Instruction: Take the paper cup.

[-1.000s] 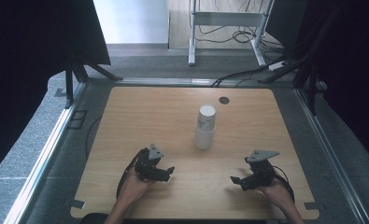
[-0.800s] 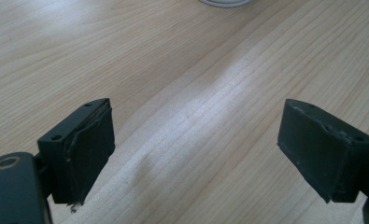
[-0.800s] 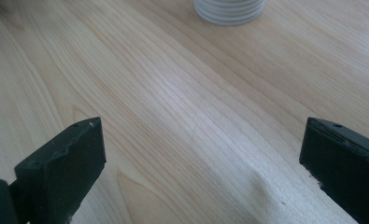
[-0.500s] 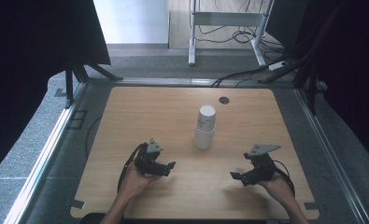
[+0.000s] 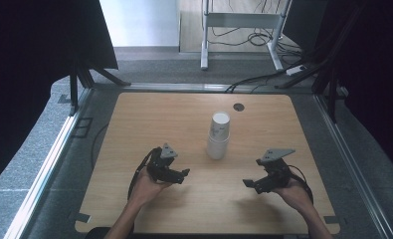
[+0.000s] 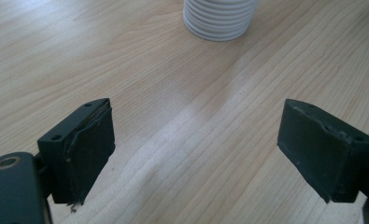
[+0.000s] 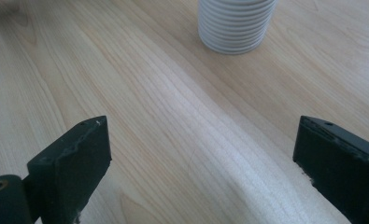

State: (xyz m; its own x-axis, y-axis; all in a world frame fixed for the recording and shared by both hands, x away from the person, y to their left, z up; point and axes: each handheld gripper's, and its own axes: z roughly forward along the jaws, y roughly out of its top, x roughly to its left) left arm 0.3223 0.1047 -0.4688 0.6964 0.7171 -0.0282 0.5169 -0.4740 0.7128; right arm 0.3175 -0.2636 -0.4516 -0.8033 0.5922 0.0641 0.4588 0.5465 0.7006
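Two wide claws flank one cup stack

The cup stack stands upright near the middle of the surface, a single column of nested white cups with ribbed rims; how many cups it holds I cannot tell. Nothing touches it.

The left claw sits near the stack on its left and a little nearer the person, jaws wide with nothing between them. The right claw sits near the stack on its right, also nearer the person; its jaws have just been closing a little yet stand wide and empty. Both gripper views look across bare wood at the stack's base.

Beyond the stack lies one small dark round hole.

Risks, as I judge them: the stack is tall and narrow, so a claw arriving from the side at speed could tip it. Pinching the top cup alone could lift several if they stick together. Squeezing hard could crush a thin rim.

Count: one stack, two claws, one hole.
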